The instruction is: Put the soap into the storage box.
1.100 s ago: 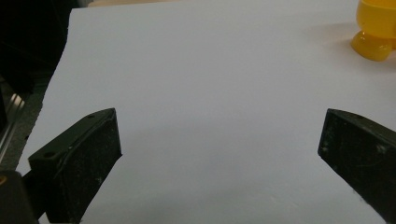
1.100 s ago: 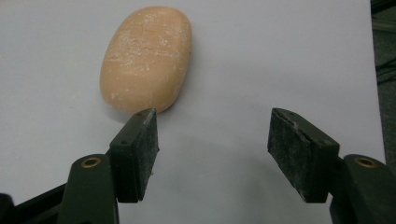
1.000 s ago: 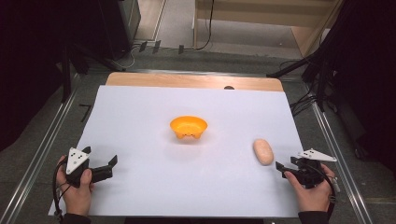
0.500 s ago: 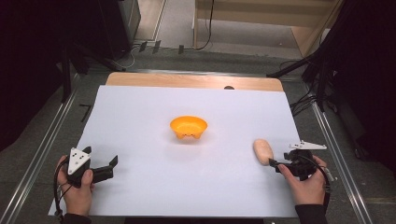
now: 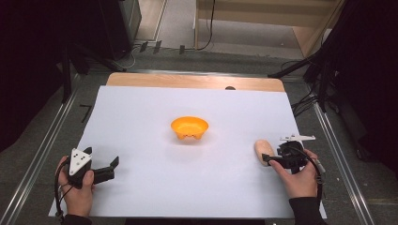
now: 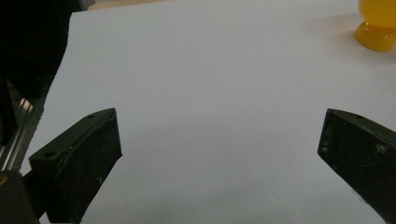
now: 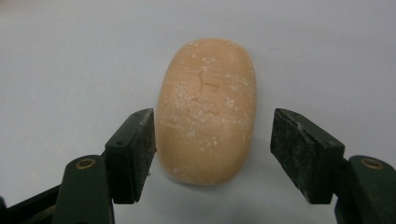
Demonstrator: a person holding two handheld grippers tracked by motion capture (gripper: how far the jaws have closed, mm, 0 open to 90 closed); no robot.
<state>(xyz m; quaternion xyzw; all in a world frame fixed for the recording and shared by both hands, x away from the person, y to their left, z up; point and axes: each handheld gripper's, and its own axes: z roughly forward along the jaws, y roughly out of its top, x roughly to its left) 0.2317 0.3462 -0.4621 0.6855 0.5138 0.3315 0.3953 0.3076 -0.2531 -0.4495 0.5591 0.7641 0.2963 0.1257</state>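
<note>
Bowl: glossy orange, plain. Soap bar: peach-tan, flecked with pale whitish scuffs, faint embossed mark on top. Surface: white sheet over a light wood board. Left gripper: black jaws with fine pale specks; grey triangular plate bearing dark dots. Right gripper: black jaws, brass-coloured rivets.

No readable text, faint scratched marks on the tan oval bar — not legible

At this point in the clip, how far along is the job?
Nothing is finished: the orange plastic bowl sits empty. In hand: the right gripper has open jaws straddling the tan oval bread roll, not yet closed. Gripping and lifting remain. The left gripper rests open.
</note>
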